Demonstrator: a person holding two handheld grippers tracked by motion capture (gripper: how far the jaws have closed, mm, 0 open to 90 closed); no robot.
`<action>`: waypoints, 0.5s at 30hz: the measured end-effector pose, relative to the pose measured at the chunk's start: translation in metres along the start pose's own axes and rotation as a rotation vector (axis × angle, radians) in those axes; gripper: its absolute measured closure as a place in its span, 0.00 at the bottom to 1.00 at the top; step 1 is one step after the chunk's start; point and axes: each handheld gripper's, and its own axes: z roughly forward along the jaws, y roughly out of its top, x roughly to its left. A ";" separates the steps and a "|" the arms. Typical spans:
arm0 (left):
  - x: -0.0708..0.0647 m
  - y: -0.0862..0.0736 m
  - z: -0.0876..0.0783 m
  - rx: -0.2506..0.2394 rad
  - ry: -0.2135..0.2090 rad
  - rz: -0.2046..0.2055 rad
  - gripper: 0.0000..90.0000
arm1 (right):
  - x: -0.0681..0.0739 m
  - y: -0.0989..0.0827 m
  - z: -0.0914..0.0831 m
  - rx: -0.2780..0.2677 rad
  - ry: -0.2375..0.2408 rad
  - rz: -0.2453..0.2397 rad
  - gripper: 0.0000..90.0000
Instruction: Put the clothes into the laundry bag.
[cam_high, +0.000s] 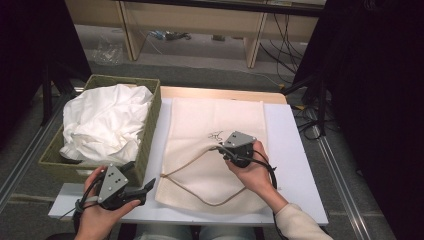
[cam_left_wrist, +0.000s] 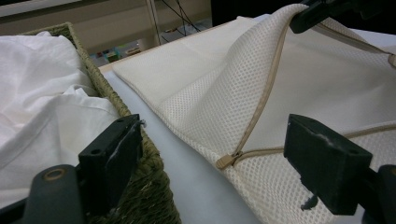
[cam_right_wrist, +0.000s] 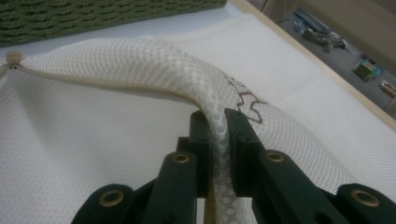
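The mesh bag (cam_high: 215, 150) lies flat across the middle of the worktop (cam_high: 295, 165), its near edge by the worktop's front edge. Beside it, at the left edge, a woven basket (cam_high: 150, 135) holds crumpled white cloth (cam_high: 107, 122). The right tongs (cam_high: 226, 148) are clamped on a raised fold of the bag's top layer along the zip (cam_left_wrist: 261, 100), lifting it into a ridge. The left tongs (cam_high: 142, 189) hang wide apart with nothing between them, near the front left corner.

The step looks like opening the bag's mouth. It would go best if the lifted layer is kept taut and high, so the 2 layers part cleanly.

The bag's inside is hidden. Its small dark mark (cam_right_wrist: 247, 100) is too faint to read.
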 end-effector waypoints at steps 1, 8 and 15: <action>0.000 0.000 0.000 0.000 0.000 0.001 0.22 | 0.000 0.002 -0.001 0.000 0.003 0.011 0.92; -0.001 0.001 0.000 0.000 0.002 -0.005 0.23 | -0.004 0.012 -0.007 -0.033 -0.014 0.003 0.94; 0.002 0.013 -0.005 -0.013 0.027 0.005 0.22 | -0.005 0.014 -0.009 -0.033 -0.013 0.035 0.94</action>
